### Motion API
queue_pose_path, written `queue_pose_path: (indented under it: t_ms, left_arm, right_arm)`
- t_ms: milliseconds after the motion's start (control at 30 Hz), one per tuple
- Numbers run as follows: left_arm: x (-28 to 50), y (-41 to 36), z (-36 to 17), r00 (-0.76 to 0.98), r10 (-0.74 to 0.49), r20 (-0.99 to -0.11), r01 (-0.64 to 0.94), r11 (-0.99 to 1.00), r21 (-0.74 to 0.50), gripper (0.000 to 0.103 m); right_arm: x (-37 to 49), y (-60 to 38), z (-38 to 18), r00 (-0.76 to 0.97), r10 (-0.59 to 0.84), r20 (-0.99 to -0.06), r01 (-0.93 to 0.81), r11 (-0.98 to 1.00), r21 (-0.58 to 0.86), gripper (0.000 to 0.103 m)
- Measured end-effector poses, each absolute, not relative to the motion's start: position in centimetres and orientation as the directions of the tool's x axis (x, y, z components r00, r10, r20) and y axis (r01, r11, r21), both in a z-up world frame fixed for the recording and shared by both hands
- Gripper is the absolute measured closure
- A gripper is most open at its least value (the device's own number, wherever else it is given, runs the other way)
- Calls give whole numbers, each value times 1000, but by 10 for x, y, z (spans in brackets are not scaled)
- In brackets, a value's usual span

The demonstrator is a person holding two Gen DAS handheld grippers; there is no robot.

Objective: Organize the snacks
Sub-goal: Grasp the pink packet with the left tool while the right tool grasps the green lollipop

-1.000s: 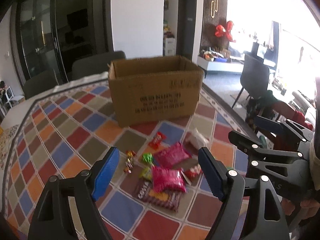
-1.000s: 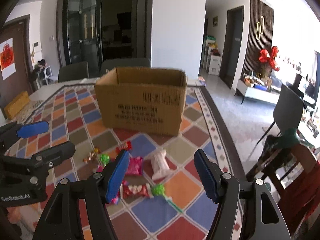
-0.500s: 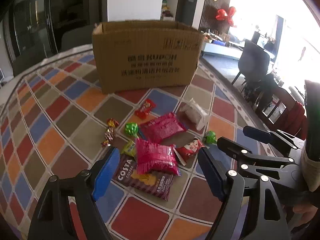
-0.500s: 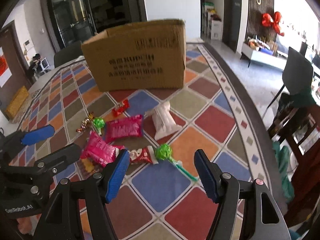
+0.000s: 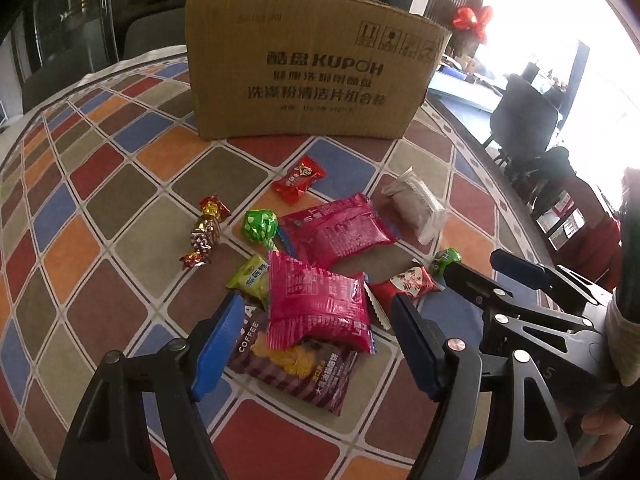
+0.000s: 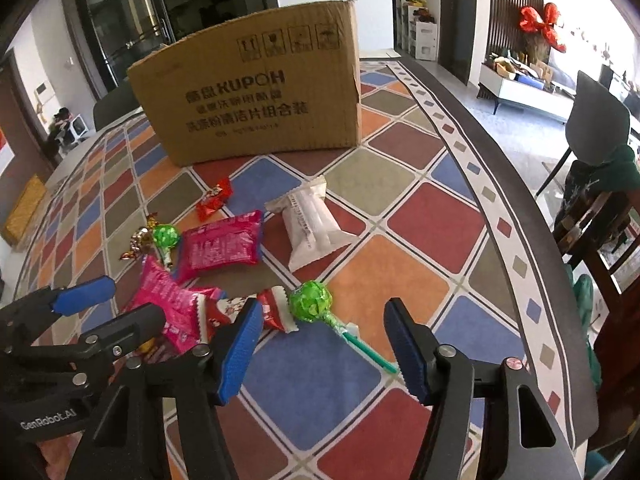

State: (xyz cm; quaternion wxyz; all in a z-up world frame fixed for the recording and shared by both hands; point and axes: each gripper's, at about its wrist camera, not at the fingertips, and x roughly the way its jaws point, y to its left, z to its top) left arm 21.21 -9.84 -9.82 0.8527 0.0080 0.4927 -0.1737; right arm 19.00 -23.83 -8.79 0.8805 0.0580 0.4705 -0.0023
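A pile of snacks lies on the checkered tablecloth in front of a cardboard box (image 5: 308, 64). My left gripper (image 5: 316, 344) is open, its blue pads on either side of a pink packet (image 5: 320, 300) that lies on a Costa coffee packet (image 5: 296, 372). A second pink packet (image 5: 340, 232), a white packet (image 5: 416, 204), red candies and green lollipops lie around. My right gripper (image 6: 324, 348) is open, low over a green lollipop (image 6: 310, 302), beside a red candy (image 6: 276, 312). The box (image 6: 256, 92) stands behind.
The table's right edge (image 6: 520, 200) curves close by, with chairs (image 6: 596, 120) beyond it. The left gripper's body (image 6: 60, 344) shows at the left of the right wrist view, close to the pink packet (image 6: 168, 300). A foil candy (image 5: 206, 230) lies at the left.
Both grippers have moved forward and down toward the snacks. The box and packets loom larger. Both stay open and nothing has been picked up.
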Motion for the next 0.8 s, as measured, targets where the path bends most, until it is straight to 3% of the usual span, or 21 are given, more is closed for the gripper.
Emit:
queue_pose_path:
  t_ms: [300, 600, 800]
  left_arm:
    - [222, -106, -107, 429, -286, -857, 297, 941, -165, 34]
    - [225, -109, -117, 404, -276, -872, 287, 944, -166, 47]
    - [225, -109, -118, 406, -276, -871, 285, 944, -166, 57]
  right_arm:
    - [202, -241, -102, 537, 53, -842, 66, 992, 105, 47]
    - [209, -239, -109, 525, 55, -849, 57, 993, 99, 55]
    - [208, -236, -110, 530, 25, -848, 51, 997, 62, 74]
